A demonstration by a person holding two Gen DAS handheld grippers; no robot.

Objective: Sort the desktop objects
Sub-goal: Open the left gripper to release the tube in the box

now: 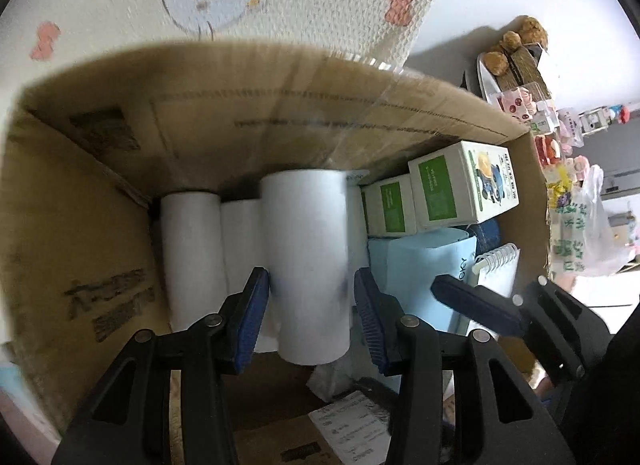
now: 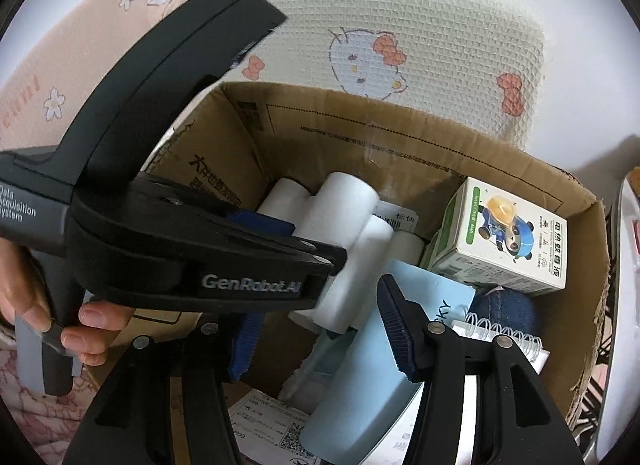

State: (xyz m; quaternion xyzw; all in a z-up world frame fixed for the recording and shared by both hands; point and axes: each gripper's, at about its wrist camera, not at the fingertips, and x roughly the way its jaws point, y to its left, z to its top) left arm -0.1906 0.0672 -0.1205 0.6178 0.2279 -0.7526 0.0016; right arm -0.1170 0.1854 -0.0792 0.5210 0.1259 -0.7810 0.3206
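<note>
A cardboard box (image 1: 72,193) holds several white paper rolls, green-and-white boxes (image 1: 460,185), a light blue pack (image 1: 416,265) and a spiral notebook (image 1: 496,269). My left gripper (image 1: 312,305) is inside the box, its blue pads on both sides of one white roll (image 1: 308,257), which sits raised above the other rolls (image 1: 192,249). In the right wrist view the left gripper (image 2: 192,261) reaches to that roll (image 2: 352,265). My right gripper (image 2: 320,341) is open and empty above the blue pack (image 2: 360,377), by the notebook (image 2: 504,337) and panda box (image 2: 504,237).
A cream cartoon-print cushion (image 2: 400,33) stands behind the box (image 2: 576,305). To the right in the left wrist view are plush bears (image 1: 516,45), small trinkets and a plastic bag (image 1: 576,233). A printed slip (image 1: 352,425) lies on the box floor. A hand (image 2: 84,317) grips the left tool.
</note>
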